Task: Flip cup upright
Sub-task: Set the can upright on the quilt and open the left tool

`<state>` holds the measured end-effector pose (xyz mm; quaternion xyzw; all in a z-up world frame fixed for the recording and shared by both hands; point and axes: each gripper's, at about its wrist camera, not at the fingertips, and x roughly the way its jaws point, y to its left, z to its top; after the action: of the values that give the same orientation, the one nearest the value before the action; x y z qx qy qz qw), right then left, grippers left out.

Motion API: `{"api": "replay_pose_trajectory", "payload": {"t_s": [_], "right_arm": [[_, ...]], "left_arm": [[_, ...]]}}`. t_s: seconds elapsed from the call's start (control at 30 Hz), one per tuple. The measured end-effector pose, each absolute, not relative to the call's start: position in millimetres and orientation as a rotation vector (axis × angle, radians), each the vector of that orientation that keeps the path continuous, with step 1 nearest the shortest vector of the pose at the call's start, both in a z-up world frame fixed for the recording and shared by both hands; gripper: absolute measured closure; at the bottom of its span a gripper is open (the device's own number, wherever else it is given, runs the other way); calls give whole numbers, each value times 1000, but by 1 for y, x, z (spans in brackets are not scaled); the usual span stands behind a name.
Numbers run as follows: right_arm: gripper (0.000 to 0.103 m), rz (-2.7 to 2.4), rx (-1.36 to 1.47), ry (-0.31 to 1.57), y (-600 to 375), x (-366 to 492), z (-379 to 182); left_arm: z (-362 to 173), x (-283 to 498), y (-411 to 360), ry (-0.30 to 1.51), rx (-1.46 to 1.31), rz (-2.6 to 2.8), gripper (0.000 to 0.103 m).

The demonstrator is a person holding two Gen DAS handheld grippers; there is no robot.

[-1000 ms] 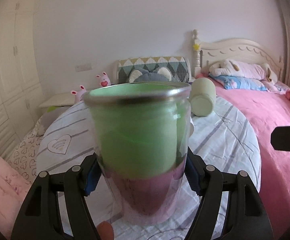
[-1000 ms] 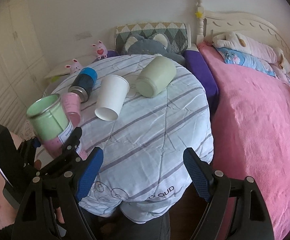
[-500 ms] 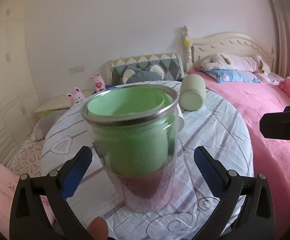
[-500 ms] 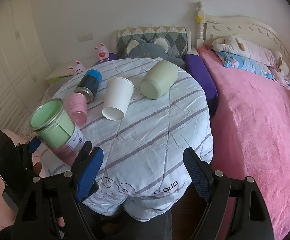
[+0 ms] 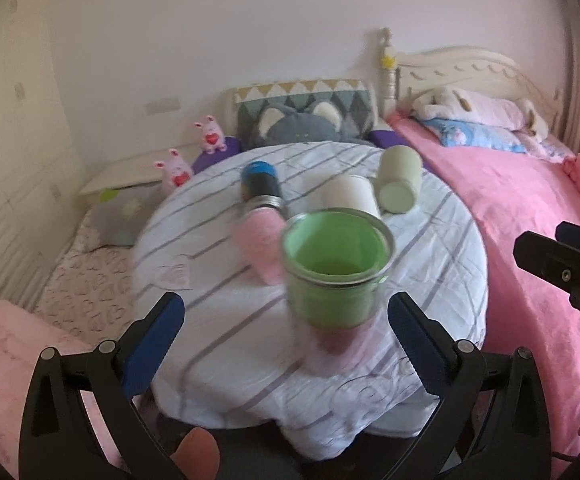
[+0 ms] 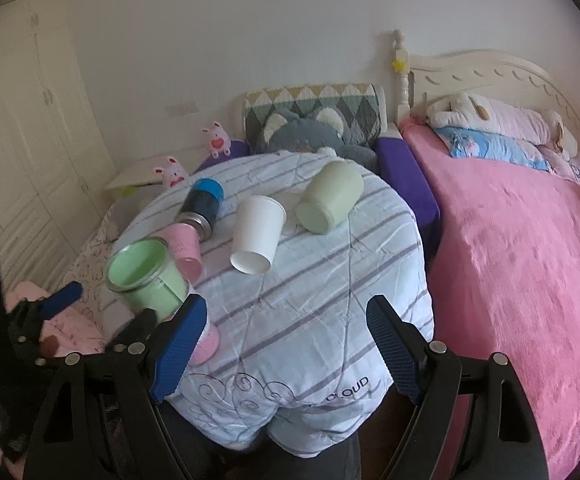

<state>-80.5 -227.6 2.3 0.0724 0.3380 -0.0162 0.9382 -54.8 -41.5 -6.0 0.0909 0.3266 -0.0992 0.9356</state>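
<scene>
A clear cup with a green and pink inside (image 5: 336, 276) stands upright near the front left of the round table (image 5: 442, 272), mouth up; it also shows in the right wrist view (image 6: 145, 280). My left gripper (image 5: 285, 340) is open, pulled back from the cup, empty. My right gripper (image 6: 285, 344) is open and empty over the table's front edge. On their sides lie a pink cup (image 6: 185, 252), a white paper cup (image 6: 255, 234), a pale green cup (image 6: 330, 202) and a dark blue-capped bottle (image 6: 203, 204).
The table wears a striped white quilt (image 6: 330, 300). A pink bed (image 6: 530, 260) runs along the right. A cushioned chair (image 6: 310, 120) stands behind the table, pink plush toys (image 6: 171, 166) and a wardrobe (image 6: 17, 140) at left.
My left gripper opened, let go of the green and pink cup, and drew back. The cup now stands upright on the table. The right gripper stayed open.
</scene>
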Motion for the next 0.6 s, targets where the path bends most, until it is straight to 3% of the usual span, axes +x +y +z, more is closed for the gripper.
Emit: {"api": "replay_pose_trajectory", "payload": {"t_s": [0.6], "right_arm": [[20, 14, 89, 672, -189, -96, 1]], "left_arm": [[13, -82, 17, 848, 122, -47, 0]]}}
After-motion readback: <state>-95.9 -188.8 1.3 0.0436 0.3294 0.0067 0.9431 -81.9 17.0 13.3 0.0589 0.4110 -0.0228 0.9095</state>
